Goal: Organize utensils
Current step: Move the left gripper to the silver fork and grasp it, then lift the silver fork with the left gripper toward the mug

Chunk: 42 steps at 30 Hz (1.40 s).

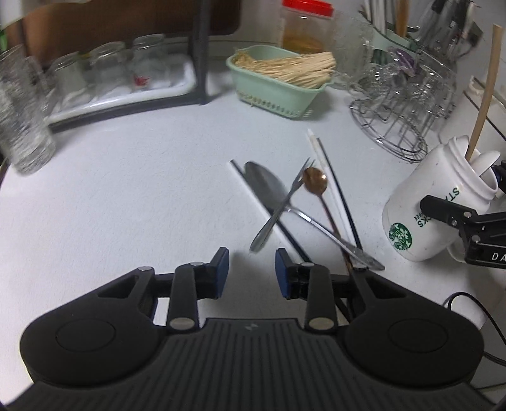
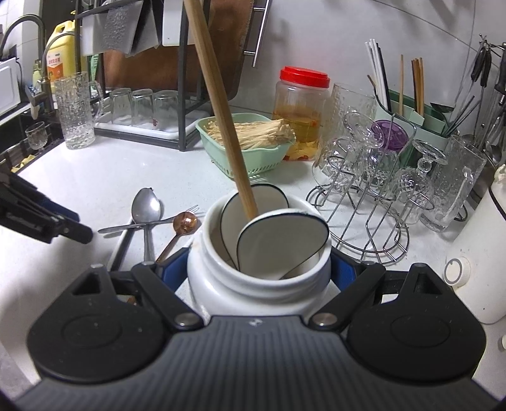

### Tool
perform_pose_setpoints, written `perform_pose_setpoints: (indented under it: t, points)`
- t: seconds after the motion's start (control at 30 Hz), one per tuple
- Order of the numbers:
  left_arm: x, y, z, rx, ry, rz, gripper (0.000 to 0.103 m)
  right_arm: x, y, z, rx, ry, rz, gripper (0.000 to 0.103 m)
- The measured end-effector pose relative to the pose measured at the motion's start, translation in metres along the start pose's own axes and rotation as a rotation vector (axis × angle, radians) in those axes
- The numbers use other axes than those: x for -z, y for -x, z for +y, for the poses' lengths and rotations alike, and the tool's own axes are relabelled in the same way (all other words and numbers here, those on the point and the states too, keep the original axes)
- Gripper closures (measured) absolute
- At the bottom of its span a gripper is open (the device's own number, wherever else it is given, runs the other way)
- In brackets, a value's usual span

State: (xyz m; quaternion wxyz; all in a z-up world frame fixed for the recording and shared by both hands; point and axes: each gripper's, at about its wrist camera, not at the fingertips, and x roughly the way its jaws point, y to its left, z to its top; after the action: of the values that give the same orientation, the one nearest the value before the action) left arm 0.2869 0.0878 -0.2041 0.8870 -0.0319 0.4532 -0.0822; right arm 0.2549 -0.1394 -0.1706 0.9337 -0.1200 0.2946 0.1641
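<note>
Left gripper point(image 1: 252, 273), seen from its own wrist camera, has its blue pads point(image 1: 222, 272) parted by a moderate gap with only bare counter point(image 1: 126, 196) between them; it holds nothing. Just beyond its fingertips lies the loose pile of utensils: a steel spoon point(image 1: 268, 189), a small fork point(image 1: 281, 208) crossed over it, a copper-coloured spoon point(image 1: 314, 180), a white chopstick point(image 1: 319, 161) and dark chopsticks point(image 1: 340, 196). The handle ends of several run under the right-hand finger and are hidden there. At the right edge a white Starbucks jar point(image 1: 433, 215) leans, clamped by the right gripper point(image 1: 455, 221), only partly in frame. Glasses at the left are blurred. Farther back sit a green basket point(image 1: 278, 88) of pale sticks, a red-lidded jar point(image 1: 305, 28) and a wire glass rack point(image 1: 401, 126).

Right gripper point(image 2: 259, 268), in its own view, is closed on the white jar point(image 2: 253, 284), blue pads pressing both sides of its body. Inside stand two white ladle-like spoons with dark rims point(image 2: 284, 240) and a long wooden stick point(image 2: 221, 110) whose top is cut off by the frame. The jar hides the counter straight ahead. To its left lie the steel spoon point(image 2: 147, 205), the fork point(image 2: 148, 224) and the copper spoon point(image 2: 185, 221), with the left gripper's point(image 2: 72, 230) dark finger near them. Behind are the basket point(image 2: 253, 158), the red-lidded jar point(image 2: 300, 113), the rack of upturned glasses point(image 2: 373, 196) and a green caddy point(image 2: 420, 120) of chopsticks.
</note>
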Motion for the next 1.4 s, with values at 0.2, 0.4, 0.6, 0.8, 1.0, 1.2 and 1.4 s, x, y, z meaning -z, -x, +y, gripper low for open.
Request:
perform_pose_setpoints:
  t: [0.2,0.4,0.6,0.8,1.0,1.2,1.4]
  points:
    - [-0.01,-0.018,-0.005,0.0,-0.107,0.019,0.075,0.0,0.0,0.003,0.035,-0.027,0.007,0.011]
    - [-0.011,-0.027,-0.002,0.023,-0.152,0.047,0.079,-0.001,0.0,0.004,0.059,-0.046,0.016,0.011]
    - [-0.012,-0.028,0.001,0.034,-0.166,0.037,0.079,0.0,0.0,0.006,0.087,-0.065,0.018,0.011]
    - [-0.013,-0.029,-0.002,0.039,-0.203,0.04,0.091,-0.001,-0.001,0.008,0.1,-0.071,0.022,0.011]
    - [-0.012,-0.025,-0.001,0.05,-0.197,0.051,0.096,-0.001,-0.001,0.008,0.103,-0.071,0.023,0.011]
    - [-0.02,-0.007,-0.004,0.047,-0.149,0.027,0.096,-0.001,-0.001,0.008,0.104,-0.072,0.023,0.011]
    - [-0.03,0.009,-0.012,0.038,-0.086,0.01,0.096,-0.001,-0.001,0.007,0.095,-0.064,0.022,0.011]
